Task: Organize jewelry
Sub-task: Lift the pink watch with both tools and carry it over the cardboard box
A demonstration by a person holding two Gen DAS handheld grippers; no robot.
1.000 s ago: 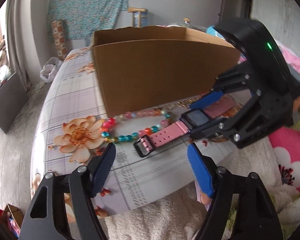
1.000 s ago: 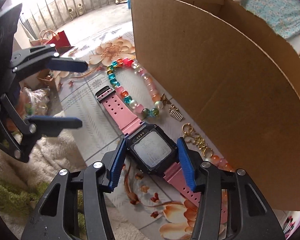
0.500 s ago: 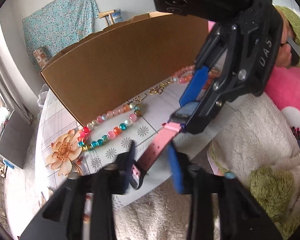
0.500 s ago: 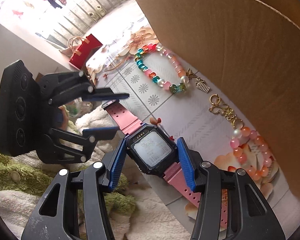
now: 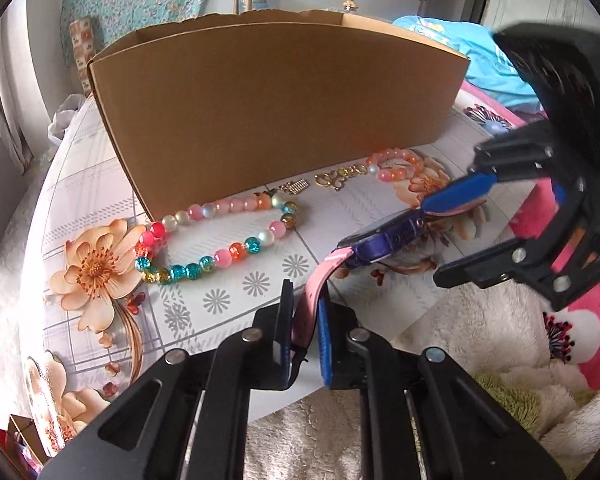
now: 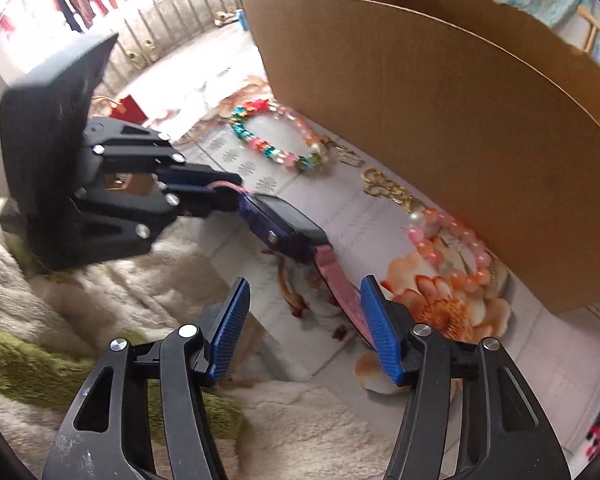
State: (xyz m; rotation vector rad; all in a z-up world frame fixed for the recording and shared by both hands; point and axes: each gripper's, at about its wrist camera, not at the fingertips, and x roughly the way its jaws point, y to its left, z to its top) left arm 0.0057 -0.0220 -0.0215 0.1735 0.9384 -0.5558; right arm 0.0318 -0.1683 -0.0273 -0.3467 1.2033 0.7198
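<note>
- Left wrist view: left gripper is nearly closed, its blue pads pinching the pink strap of the watch.
- The watch body hangs clear of the surface, tilted, strap running down into the left gripper.
- Right gripper stands spread; its upper pad lies against the far strap, lower finger apart from the watch.
- A multicoloured bracelet lies on the surface just before the box; a peach bracelet lies further right.
- Right wrist view: right gripper is wide open; the right pad touches or overlaps the near pink strap, the left pad is free.
- Left gripper is pressed on the far strap; the watch sits between both grippers.
</note>
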